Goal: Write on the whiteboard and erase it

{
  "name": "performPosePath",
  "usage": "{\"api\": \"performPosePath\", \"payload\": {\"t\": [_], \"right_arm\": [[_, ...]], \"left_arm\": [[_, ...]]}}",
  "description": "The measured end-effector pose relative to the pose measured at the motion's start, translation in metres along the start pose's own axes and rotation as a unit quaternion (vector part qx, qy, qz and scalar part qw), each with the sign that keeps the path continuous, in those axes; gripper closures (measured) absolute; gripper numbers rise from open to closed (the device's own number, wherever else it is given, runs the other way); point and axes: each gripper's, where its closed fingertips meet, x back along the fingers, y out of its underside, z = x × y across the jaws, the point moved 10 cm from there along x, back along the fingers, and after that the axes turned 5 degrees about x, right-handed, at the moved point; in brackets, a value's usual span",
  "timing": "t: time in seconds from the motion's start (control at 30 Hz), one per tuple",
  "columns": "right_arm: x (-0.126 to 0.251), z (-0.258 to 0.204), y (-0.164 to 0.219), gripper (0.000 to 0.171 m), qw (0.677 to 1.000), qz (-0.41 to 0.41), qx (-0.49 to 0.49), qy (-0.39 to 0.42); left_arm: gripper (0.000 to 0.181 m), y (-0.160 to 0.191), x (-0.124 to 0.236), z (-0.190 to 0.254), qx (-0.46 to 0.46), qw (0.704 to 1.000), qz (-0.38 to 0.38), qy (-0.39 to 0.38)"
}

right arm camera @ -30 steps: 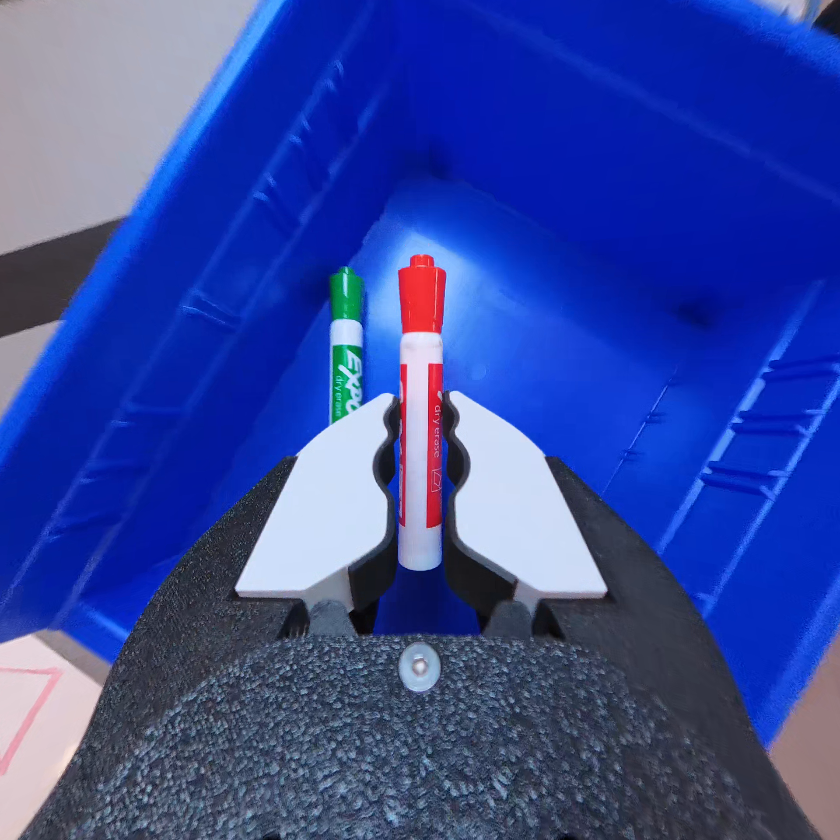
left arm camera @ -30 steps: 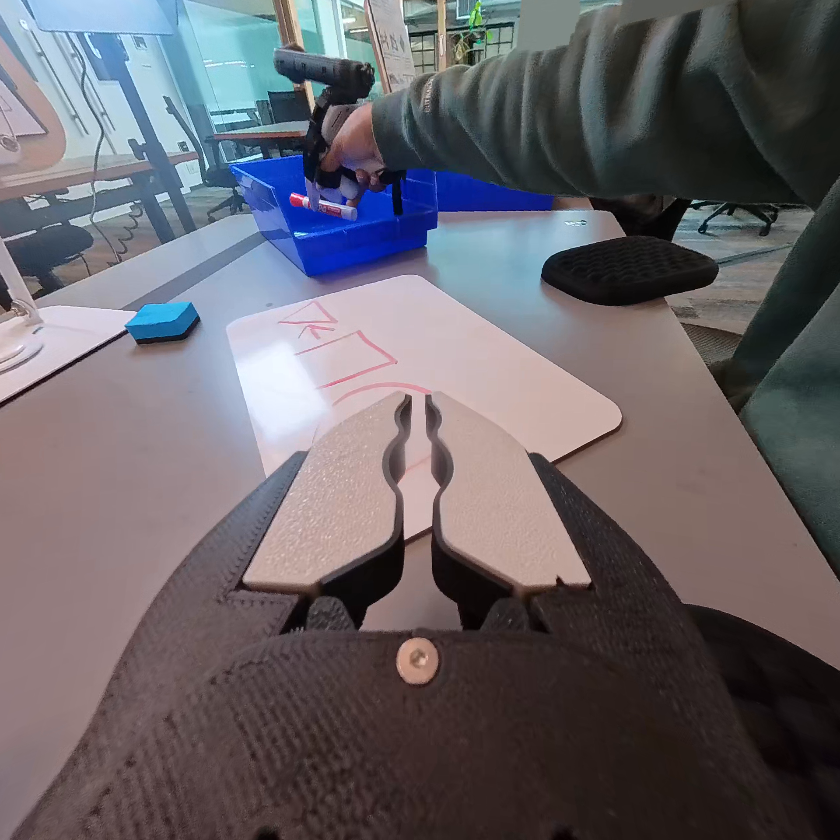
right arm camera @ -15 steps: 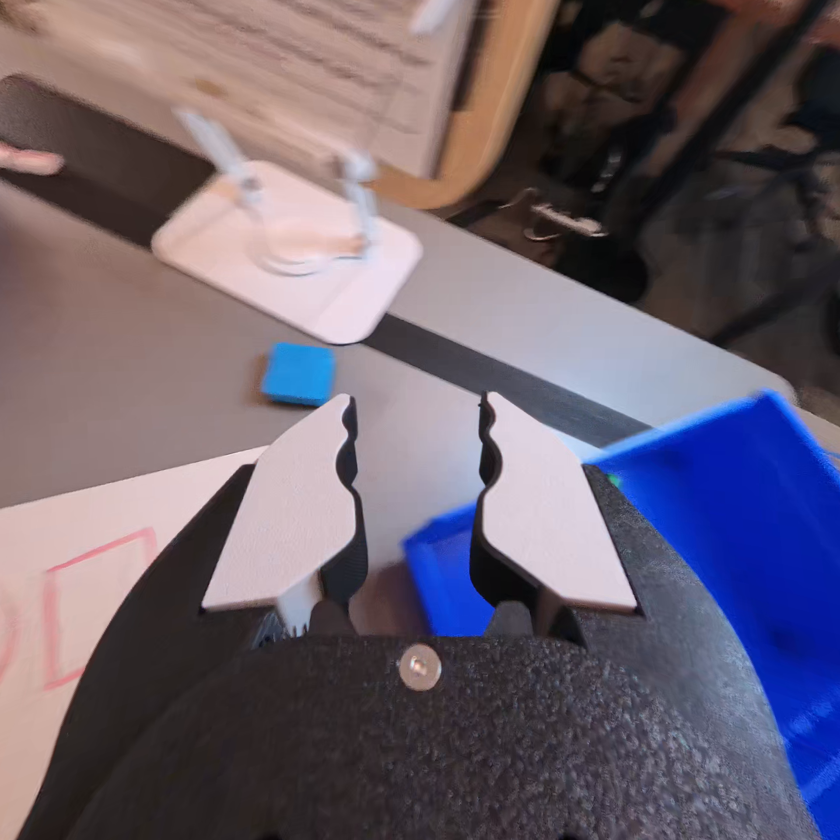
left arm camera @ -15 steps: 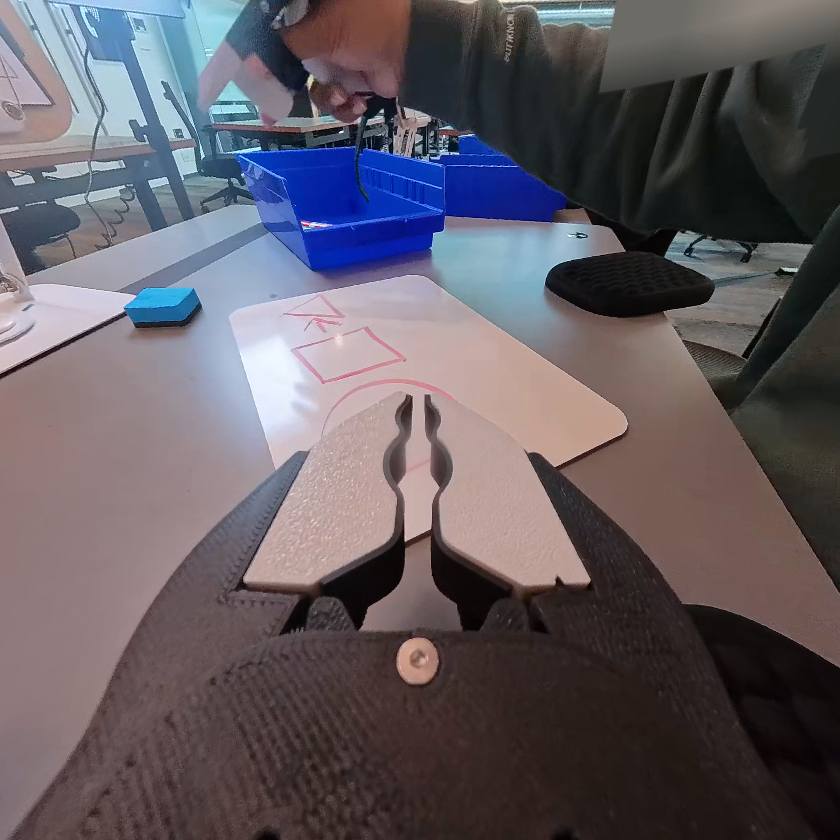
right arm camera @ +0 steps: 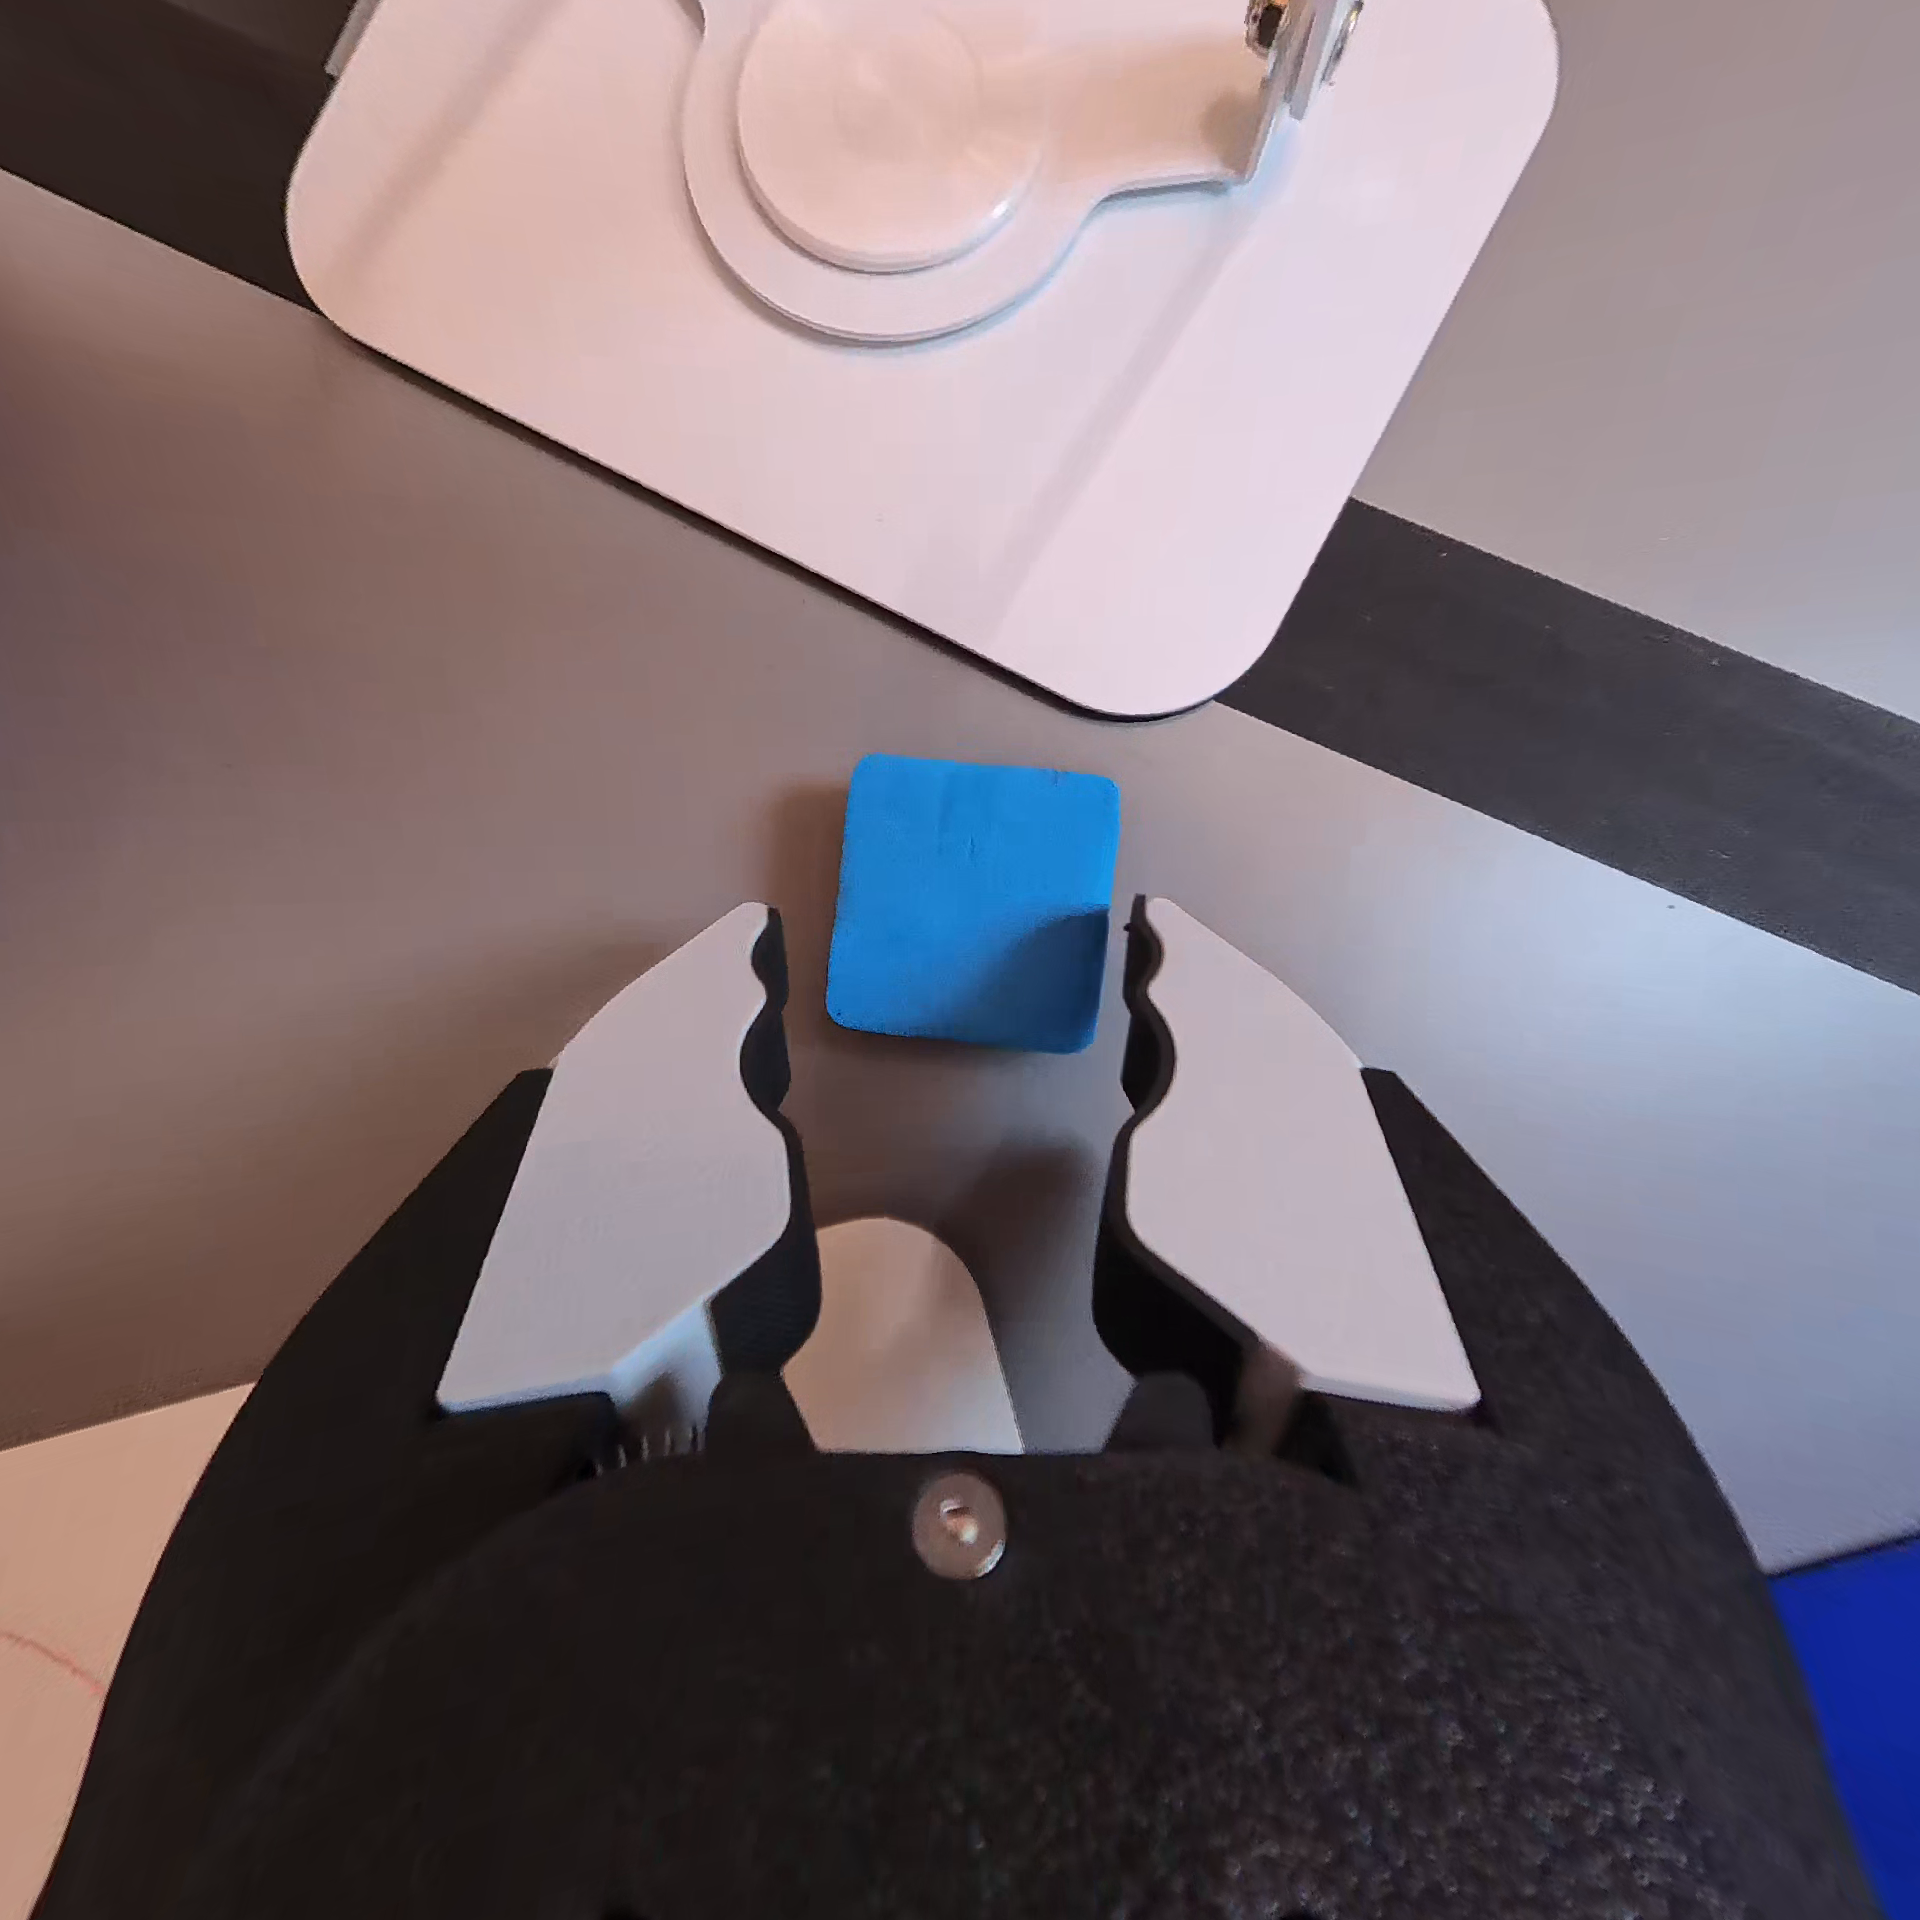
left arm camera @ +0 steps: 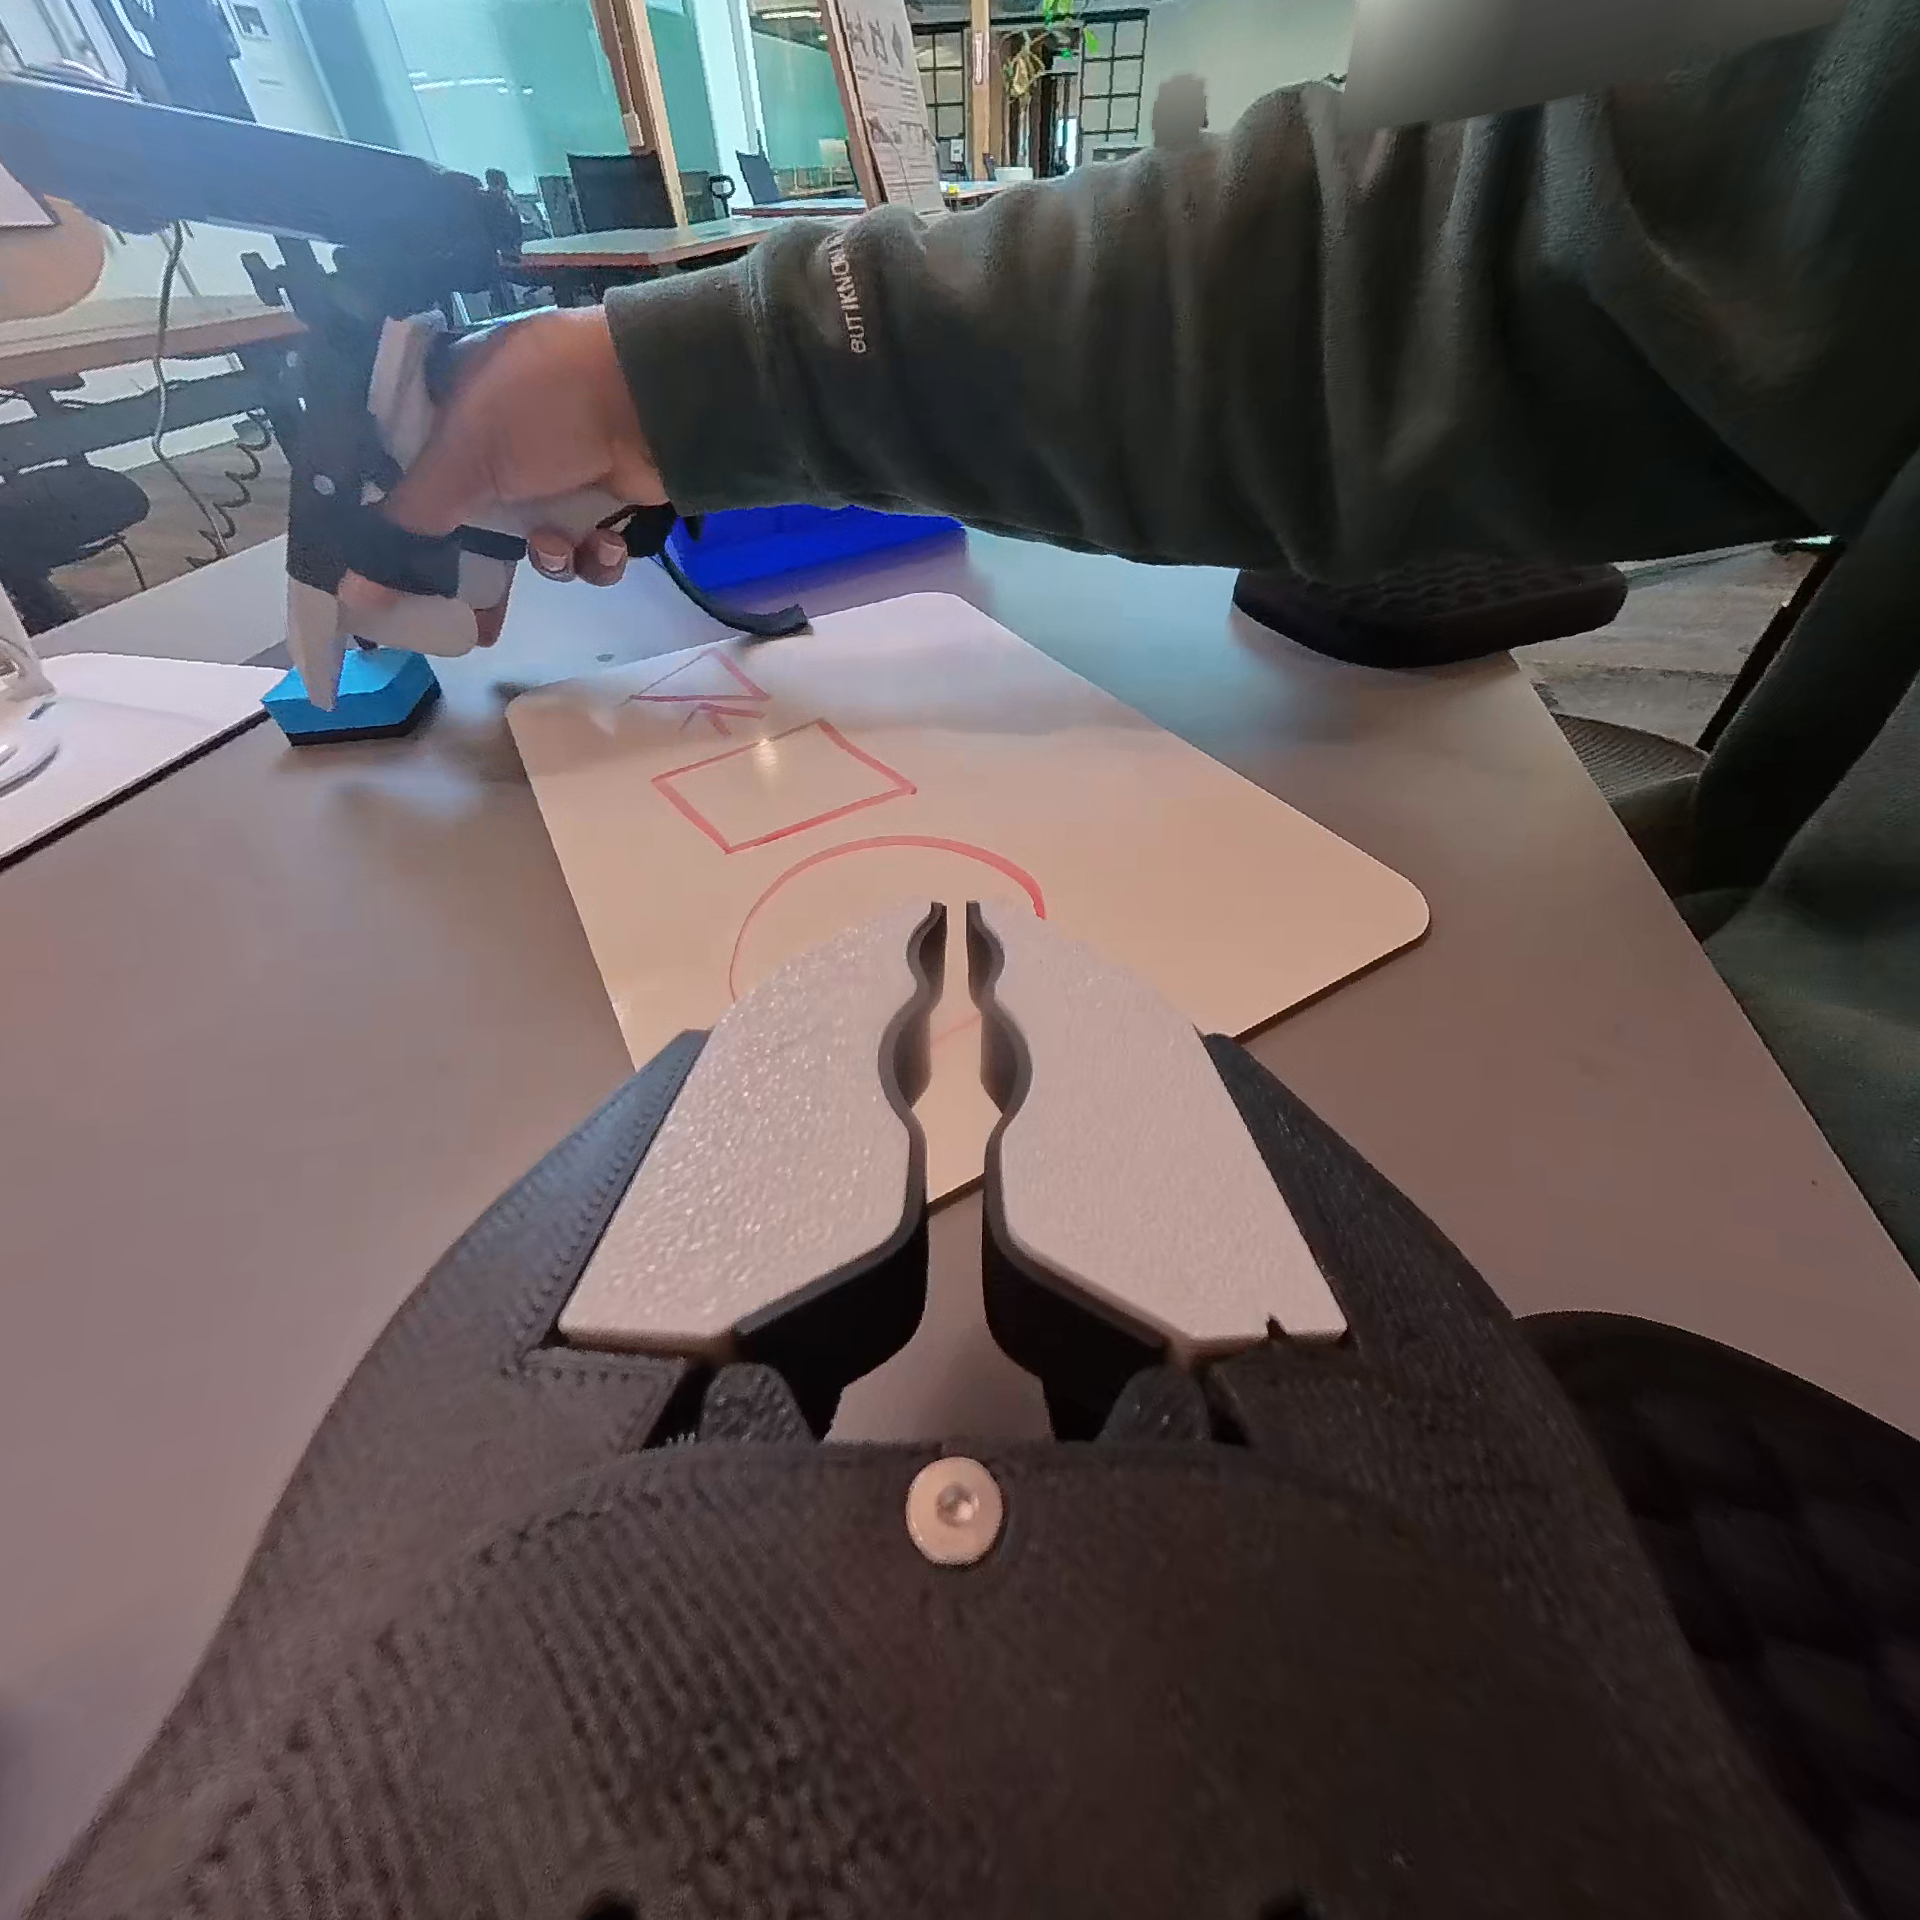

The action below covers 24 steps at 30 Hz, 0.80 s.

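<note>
Marker gone from right tongs (right arm camera: pixel 951 914), now spread around blue eraser (right arm camera: pixel 971 904); left tongs (left arm camera: pixel 956 914) stay clenched, empty.

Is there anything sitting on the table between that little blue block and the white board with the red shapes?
No. In the left wrist view, only bare grey table separates the blue eraser from the whiteboard.

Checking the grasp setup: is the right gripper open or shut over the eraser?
Open. The right gripper has its jaws spread wide, straddling the blue eraser, nothing clamped yet.
</note>
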Motion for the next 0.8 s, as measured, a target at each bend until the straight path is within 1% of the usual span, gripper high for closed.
{"api": "performPosePath", "payload": {"t": [0.1, 0.23, 0.33, 0.4, 0.43, 0.5, 0.6, 0.7, 0.73, 0.8], "right_arm": [[-0.004, -0.001, 0.0, 0.119, 1.0, -0.008, 0.004, 0.009], [-0.004, -0.002, 0.001, 0.122, 1.0, 0.002, 0.016, -0.002], [0.006, -0.007, 0.001, 0.123, 0.997, 0.028, 0.068, -0.032], [0.028, -0.016, 0.004, 0.123, 0.986, 0.061, 0.129, -0.081], [0.041, -0.021, 0.009, 0.123, 0.981, 0.06, 0.157, -0.095], [0.068, -0.033, 0.03, 0.123, 0.97, 0.023, 0.206, -0.127], [0.095, -0.044, 0.077, 0.123, 0.959, -0.044, 0.239, -0.146], [0.098, -0.039, 0.12, 0.123, 0.959, -0.098, 0.235, -0.128], [0.096, -0.034, 0.127, 0.123, 0.962, -0.099, 0.221, -0.124], [0.095, -0.02, 0.127, 0.123, 0.972, -0.087, 0.187, -0.113]], "left_arm": [[0.178, 0.0, 0.001, -0.001, 0.007, 1.0, 0.003, 0.0], [0.178, 0.0, 0.001, -0.001, 0.005, 1.0, 0.001, -0.001], [0.178, 0.0, 0.001, -0.002, 0.006, 1.0, 0.002, -0.002], [0.178, 0.0, 0.001, -0.003, 0.007, 1.0, 0.002, -0.005], [0.178, 0.0, 0.002, -0.003, 0.007, 1.0, 0.002, -0.007], [0.179, 0.0, 0.002, -0.004, 0.011, 1.0, 0.0, -0.005], [0.181, 0.0, 0.0, -0.003, 0.017, 1.0, -0.013, 0.002], [0.181, 0.002, -0.003, 0.0, 0.006, 0.999, -0.038, 0.014], [0.181, 0.002, -0.005, 0.001, 0.001, 0.998, -0.053, 0.02], [0.181, 0.003, -0.008, 0.006, -0.028, 0.995, -0.085, 0.03]]}}
